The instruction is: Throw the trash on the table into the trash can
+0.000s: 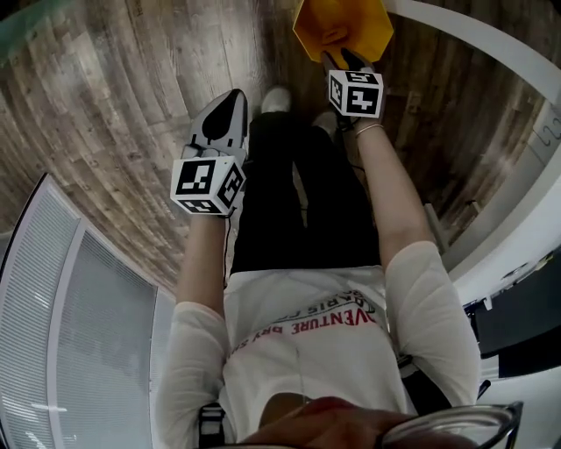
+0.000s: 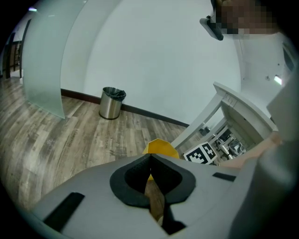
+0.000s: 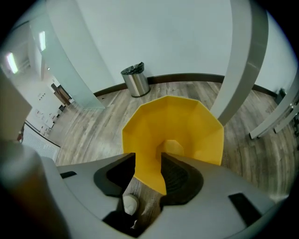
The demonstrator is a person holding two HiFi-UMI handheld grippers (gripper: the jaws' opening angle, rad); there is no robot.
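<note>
I wear a white short-sleeved T-shirt [image 1: 302, 346] with red lettering, black trousers [image 1: 289, 206], pale shoes [image 1: 276, 98], and a thin bracelet [image 1: 369, 130] just behind my right gripper's [image 3: 148, 163] black-and-white marker cube [image 1: 355, 93].

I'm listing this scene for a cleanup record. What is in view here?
bin: one, yellow, on the floor under the right gripper
lump: one, pale, inside the bin; too blurred to name
steel can: one, silver, on the floor by the far wall
table: one, white, at the person's right
glass panel: one, frosted, left of the steel can
floor: grey-brown wood planks
shoe: one showing, white, between the grippers
trousers: black
shirt: white, with print
left gripper: grey, jaws together, nothing held
right gripper: grey, jaws apart at the bin's rim
</note>
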